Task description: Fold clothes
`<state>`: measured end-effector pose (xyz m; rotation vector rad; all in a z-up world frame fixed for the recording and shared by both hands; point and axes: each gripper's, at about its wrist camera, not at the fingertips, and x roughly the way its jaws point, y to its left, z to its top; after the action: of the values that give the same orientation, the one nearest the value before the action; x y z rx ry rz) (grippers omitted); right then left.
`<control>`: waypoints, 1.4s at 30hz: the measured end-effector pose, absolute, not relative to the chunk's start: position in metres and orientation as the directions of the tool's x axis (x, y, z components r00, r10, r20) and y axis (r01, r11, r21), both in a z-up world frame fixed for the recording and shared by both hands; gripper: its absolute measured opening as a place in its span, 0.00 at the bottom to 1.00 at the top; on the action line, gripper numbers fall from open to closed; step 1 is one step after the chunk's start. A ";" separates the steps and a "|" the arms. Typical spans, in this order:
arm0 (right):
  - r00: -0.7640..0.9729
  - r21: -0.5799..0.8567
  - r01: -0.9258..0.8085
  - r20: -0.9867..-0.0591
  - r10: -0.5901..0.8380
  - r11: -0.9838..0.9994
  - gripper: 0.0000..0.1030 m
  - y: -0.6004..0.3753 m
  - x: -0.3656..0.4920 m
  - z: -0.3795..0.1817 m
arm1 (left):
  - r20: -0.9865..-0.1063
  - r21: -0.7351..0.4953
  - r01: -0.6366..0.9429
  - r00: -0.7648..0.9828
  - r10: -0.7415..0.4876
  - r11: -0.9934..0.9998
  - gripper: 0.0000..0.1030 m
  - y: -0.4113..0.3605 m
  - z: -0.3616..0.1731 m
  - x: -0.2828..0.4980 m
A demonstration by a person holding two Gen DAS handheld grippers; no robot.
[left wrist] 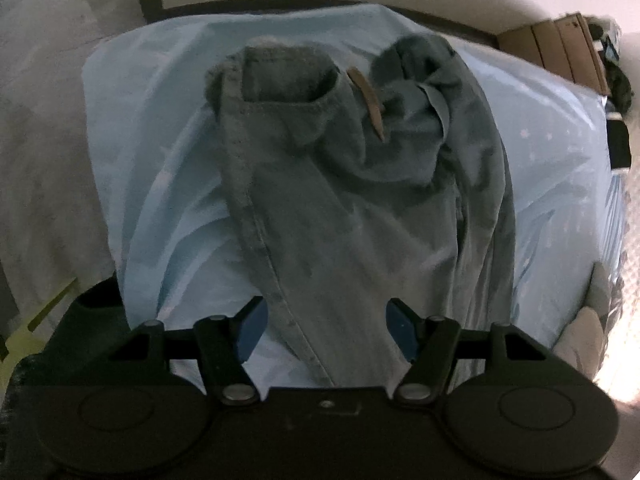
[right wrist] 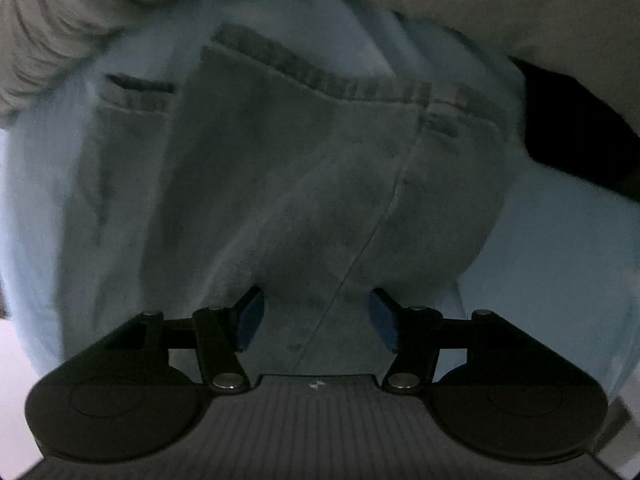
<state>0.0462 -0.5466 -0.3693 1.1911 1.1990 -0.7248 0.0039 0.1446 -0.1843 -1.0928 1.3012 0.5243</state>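
Note:
A pair of faded blue jeans point(left wrist: 344, 208) lies on a light blue sheet point(left wrist: 152, 152). In the left wrist view the crumpled waistband with a brown leather patch point(left wrist: 368, 104) is at the far end. My left gripper point(left wrist: 326, 330) is open just above the denim, its blue pads either side of a seam. In the right wrist view the jeans point(right wrist: 304, 184) lie flat with the leg hems point(right wrist: 320, 76) far from me. My right gripper point(right wrist: 316, 320) is open, straddling a seam, holding nothing.
A dark bed frame point(left wrist: 280, 2) runs behind the sheet, with cardboard boxes point(left wrist: 560, 48) at the far right. A grey floor point(left wrist: 36, 140) lies to the left. A pale ribbed blanket point(right wrist: 60, 28) sits at the upper left in the right wrist view.

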 end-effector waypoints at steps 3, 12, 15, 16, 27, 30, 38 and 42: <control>0.212 0.248 0.929 -0.965 0.154 0.276 0.56 -0.548 0.053 -0.381 | -0.937 -0.336 -0.841 0.254 -0.239 0.423 0.61 0.152 -0.181 -0.005; 0.178 0.207 0.941 -0.976 0.125 0.270 0.15 -0.552 0.055 -0.390 | -0.942 -0.325 -0.854 0.251 -0.225 0.407 0.61 0.159 -0.178 -0.014; 0.237 0.267 0.920 -0.962 0.134 0.288 0.06 -0.556 0.044 -0.376 | -0.941 -0.326 -0.846 0.246 -0.233 0.422 0.61 0.156 -0.179 -0.009; 0.256 0.286 0.912 -0.957 0.137 0.294 0.06 -0.558 0.041 -0.372 | -0.940 -0.327 -0.843 0.245 -0.236 0.428 0.61 0.154 -0.180 -0.007; 0.376 0.418 0.784 -0.908 0.184 0.459 0.03 -0.543 -0.028 -0.315 | -0.937 -0.332 -0.816 0.230 -0.261 0.473 0.61 0.140 -0.189 0.013; 0.324 0.376 0.837 -0.926 0.192 0.397 0.03 -0.543 -0.053 -0.335 | -0.939 -0.330 -0.814 0.229 -0.258 0.479 0.61 0.141 -0.188 0.016; 0.231 0.281 0.850 -0.959 0.163 0.446 0.04 -0.535 -0.041 -0.367 | -0.942 -0.329 -0.815 0.243 -0.233 0.478 0.62 0.153 -0.184 0.020; 0.220 0.267 0.828 -0.963 0.153 0.493 0.11 -0.533 -0.034 -0.365 | -0.941 -0.332 -0.819 0.252 -0.225 0.469 0.62 0.161 -0.185 0.019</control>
<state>-0.0343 -0.5327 -0.3650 0.9804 1.2902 -0.5892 0.0195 0.1611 -0.1853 -1.0498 1.2901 0.5254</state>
